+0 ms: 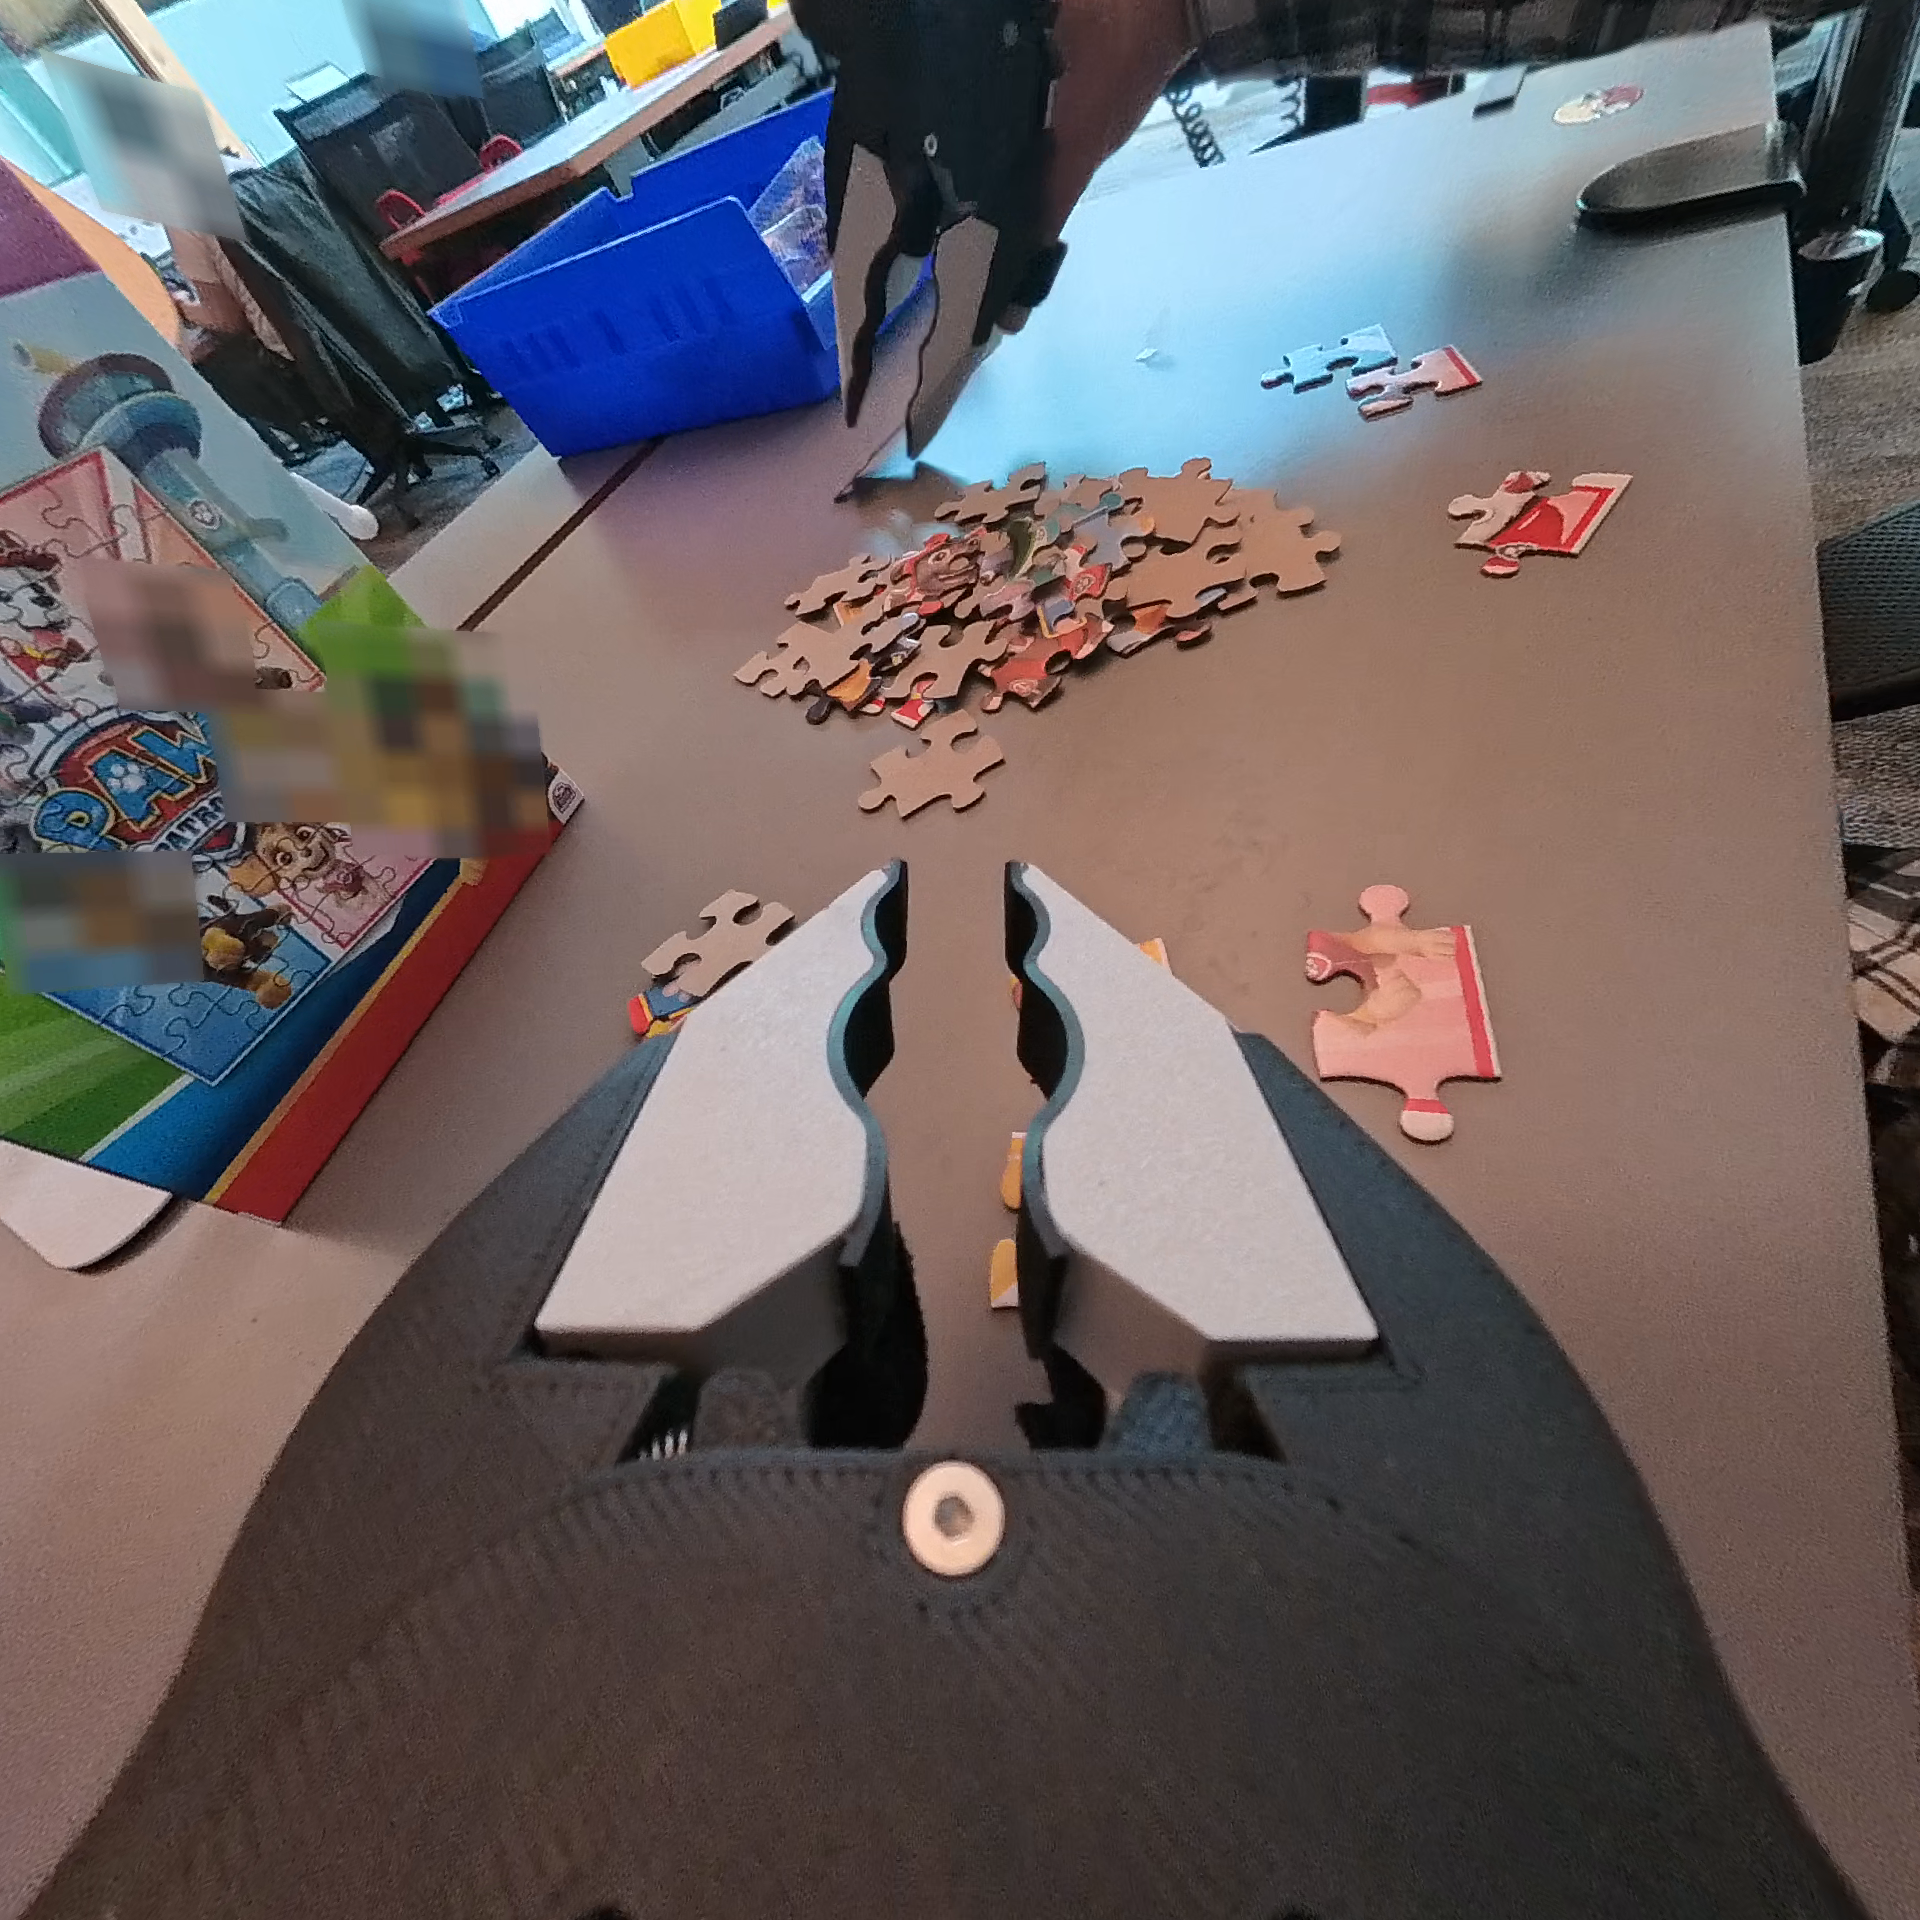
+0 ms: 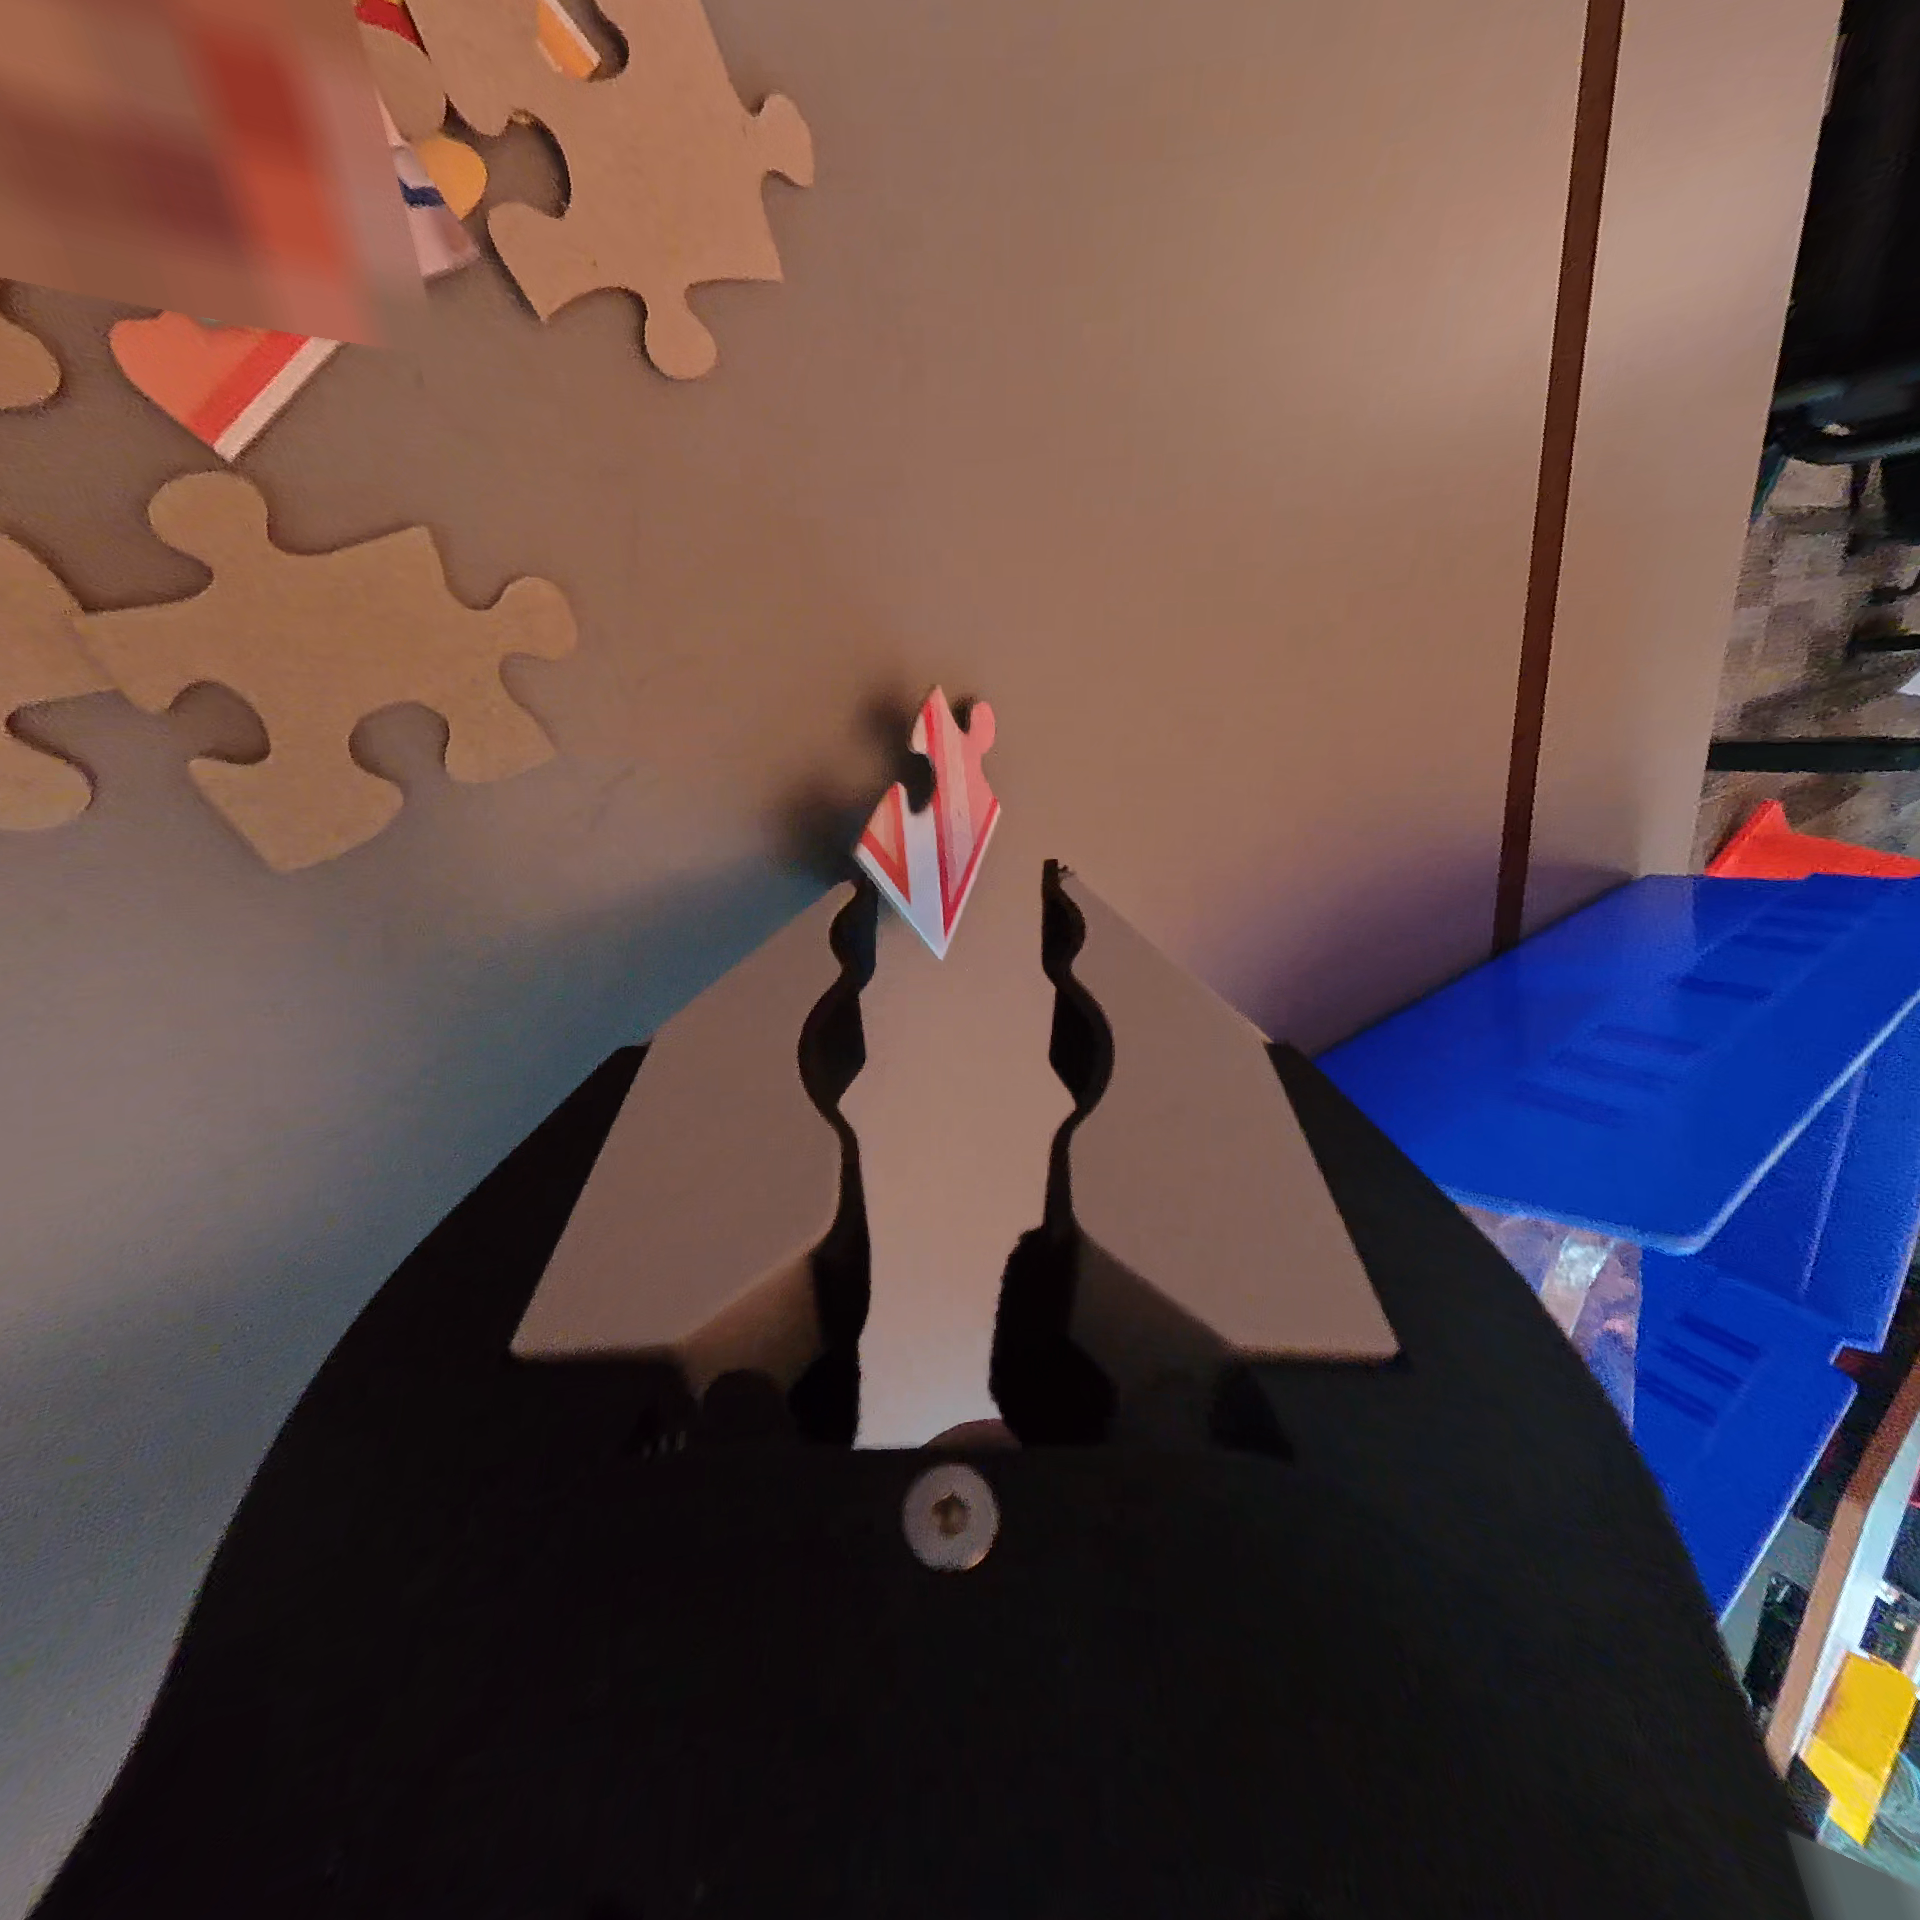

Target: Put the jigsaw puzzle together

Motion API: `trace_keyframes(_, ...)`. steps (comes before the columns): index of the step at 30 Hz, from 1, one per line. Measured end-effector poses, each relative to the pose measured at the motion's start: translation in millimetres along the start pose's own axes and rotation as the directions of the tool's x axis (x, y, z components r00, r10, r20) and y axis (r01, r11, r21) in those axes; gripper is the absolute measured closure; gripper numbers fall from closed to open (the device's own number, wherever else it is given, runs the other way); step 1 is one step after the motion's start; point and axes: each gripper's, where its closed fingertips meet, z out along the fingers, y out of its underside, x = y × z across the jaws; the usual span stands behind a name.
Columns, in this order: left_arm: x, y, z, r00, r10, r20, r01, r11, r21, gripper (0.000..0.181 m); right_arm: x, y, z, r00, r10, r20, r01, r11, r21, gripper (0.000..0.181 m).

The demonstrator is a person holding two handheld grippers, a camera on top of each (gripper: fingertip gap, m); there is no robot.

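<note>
With its jaws parted, the right gripper (image 2: 951,873) could nudge the tilted red-and-white piece (image 2: 935,821) away instead of clamping it, while the left gripper (image 1: 956,868) hangs slightly open and empty.

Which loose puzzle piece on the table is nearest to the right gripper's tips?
The small red-and-white striped piece, just ahead of the right gripper. The brown face-down pieces lie farther off.

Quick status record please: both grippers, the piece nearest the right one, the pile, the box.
left gripper: open, empty, low over the table
right gripper: open, nothing gripped
red-and-white piece: at the right gripper's tips, tilted; contact unclear
pile: loose, many pieces face down
puzzle box: at the table's left edge
blue bin: beyond the pile
</note>
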Motion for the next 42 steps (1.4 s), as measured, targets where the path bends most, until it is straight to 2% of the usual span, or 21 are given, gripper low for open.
trace_keyframes(6,0.0,-0.7,-0.1,1.000,-0.013,-0.007,0.013,1.000,0.007,0.164,-17.0,-3.9,-9.4,0.980,0.108,0.167,-0.113,0.993,0.017,0.160)
trace_keyframes(10,1.4,-0.2,0.6,1.000,-0.009,-0.011,0.009,1.000,0.004,0.164,-11.2,-7.6,1.1,0.970,0.177,0.168,-0.181,0.984,0.005,0.163)
trace_keyframes(14,1.3,1.1,0.7,1.000,-0.009,-0.011,0.009,1.000,-0.001,0.164,-11.4,-6.8,6.3,0.960,0.185,0.210,-0.189,0.982,-0.002,0.181)
trace_keyframes(17,1.1,0.9,0.6,1.000,-0.007,-0.010,0.007,1.000,0.001,0.164,-5.3,3.8,2.1,0.965,0.160,0.209,-0.149,0.986,-0.071,0.178)
trace_keyframes(18,1.1,0.9,0.7,1.000,-0.006,-0.010,0.006,1.000,0.001,0.164,-0.7,2.7,-1.2,0.963,0.183,0.199,-0.171,0.982,-0.078,0.172)
trace_keyframes(20,1.1,1.0,1.0,1.000,-0.005,-0.011,0.005,1.000,-0.001,0.164,0.3,-5.2,-5.4,0.940,0.257,0.223,-0.250,0.966,-0.062,0.171)
trace_keyframes(22,1.0,1.1,1.4,1.000,-0.002,-0.010,0.002,1.000,-0.002,0.164,-7.9,2.2,-1.2,0.922,0.298,0.249,-0.273,0.953,-0.129,0.164)
trace_keyframes(25,1.5,1.3,1.5,1.000,-0.001,-0.012,0.001,1.000,-0.003,0.164,-9.2,6.4,3.2,0.912,0.325,0.250,-0.299,0.944,-0.139,0.164)
trace_keyframes(30,0.7,2.4,1.7,1.000,-0.009,-0.014,0.009,1.000,-0.005,0.164,1.8,22.4,5.9,0.957,0.179,0.229,-0.142,0.975,-0.169,0.175)
trace_keyframes(33,-6.9,4.4,-0.3,1.000,-0.021,0.018,0.021,1.000,-0.010,0.163,9.7,20.8,5.4,0.961,0.170,0.219,-0.129,0.973,-0.190,0.167)
trace_keyframes(36,-22.1,3.3,-9.2,0.996,-0.063,0.069,0.062,0.998,0.016,0.163,7.7,1.6,5.2,0.947,0.206,0.246,-0.181,0.976,-0.119,0.164)
trace_keyframes(42,-54.4,17.6,-31.4,0.977,-0.128,0.172,0.129,0.992,0.006,0.162,12.1,11.6,13.3,0.961,0.164,0.221,-0.135,0.981,-0.143,0.173)
